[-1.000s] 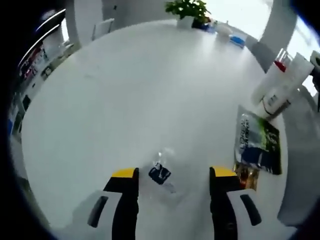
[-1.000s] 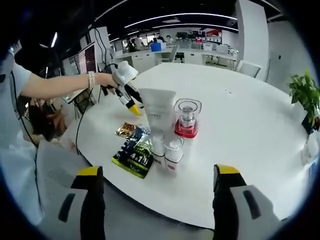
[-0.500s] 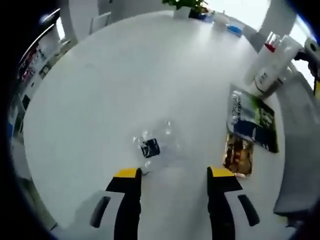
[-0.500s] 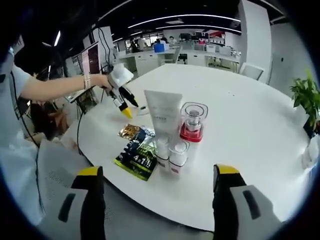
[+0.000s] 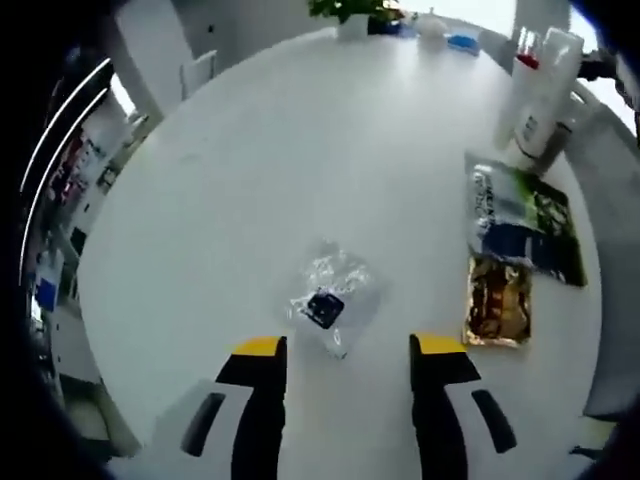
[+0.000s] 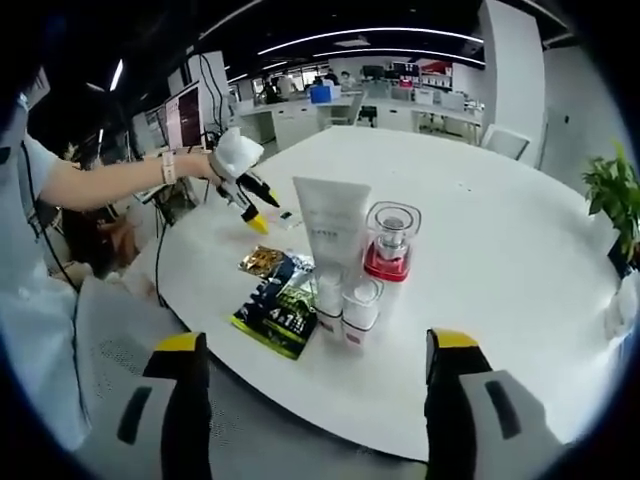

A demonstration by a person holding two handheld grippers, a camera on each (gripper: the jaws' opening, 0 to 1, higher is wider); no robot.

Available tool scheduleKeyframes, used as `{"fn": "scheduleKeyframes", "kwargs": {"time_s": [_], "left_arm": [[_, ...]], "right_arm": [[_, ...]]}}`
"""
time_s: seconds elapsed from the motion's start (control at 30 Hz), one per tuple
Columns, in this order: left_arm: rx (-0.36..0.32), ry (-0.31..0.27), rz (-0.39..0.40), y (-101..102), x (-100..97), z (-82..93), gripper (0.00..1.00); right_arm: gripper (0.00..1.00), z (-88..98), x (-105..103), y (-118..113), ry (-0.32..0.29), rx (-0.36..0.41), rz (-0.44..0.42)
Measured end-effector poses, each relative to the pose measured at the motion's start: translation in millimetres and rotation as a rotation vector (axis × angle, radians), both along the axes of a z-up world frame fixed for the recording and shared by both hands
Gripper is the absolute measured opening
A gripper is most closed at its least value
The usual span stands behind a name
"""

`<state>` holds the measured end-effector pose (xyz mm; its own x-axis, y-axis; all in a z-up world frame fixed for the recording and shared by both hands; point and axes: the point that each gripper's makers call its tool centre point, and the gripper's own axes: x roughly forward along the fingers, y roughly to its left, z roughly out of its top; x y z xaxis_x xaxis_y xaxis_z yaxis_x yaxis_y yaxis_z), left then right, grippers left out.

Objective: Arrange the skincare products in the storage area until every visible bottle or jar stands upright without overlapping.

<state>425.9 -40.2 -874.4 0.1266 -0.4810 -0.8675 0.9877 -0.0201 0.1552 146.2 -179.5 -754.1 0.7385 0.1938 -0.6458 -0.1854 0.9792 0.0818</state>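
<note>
A tall white tube stands upright on the round white table. Beside it are a clear jar with a red base and two small white bottles. The same cluster shows at the far right in the left gripper view. My left gripper is open just short of a clear plastic packet with a small dark item inside. It also appears as a hand-held left gripper pointing down at the table. My right gripper is open, well back from the bottles.
A green and blue sachet and a gold sachet lie flat between the packet and the bottles. A potted plant and small items sit at the far edge. A person's arm reaches in from the left.
My left gripper has drawn back, so the clear packet now lies ahead of its tips instead of between them. The right gripper view has barely shifted.
</note>
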Motion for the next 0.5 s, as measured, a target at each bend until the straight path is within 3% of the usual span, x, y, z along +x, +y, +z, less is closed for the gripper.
{"fn": "scheduleKeyframes", "kwargs": {"time_s": [0.27, 0.47, 0.5], "left_arm": [[-0.019, 0.015, 0.005, -14, 3.1, 3.0, 0.57], [-0.023, 0.010, -0.024, -24, 1.1, 5.5, 0.54], [-0.024, 0.022, -0.024, -28, 9.6, 2.4, 0.52]], "right_arm": [[0.90, 0.6, 2, 1, 0.007, -0.005, 0.009], [0.90, 0.2, 5, 0, 0.010, -0.005, 0.012], [0.90, -0.1, 5, 1, 0.012, -0.005, 0.015]]}}
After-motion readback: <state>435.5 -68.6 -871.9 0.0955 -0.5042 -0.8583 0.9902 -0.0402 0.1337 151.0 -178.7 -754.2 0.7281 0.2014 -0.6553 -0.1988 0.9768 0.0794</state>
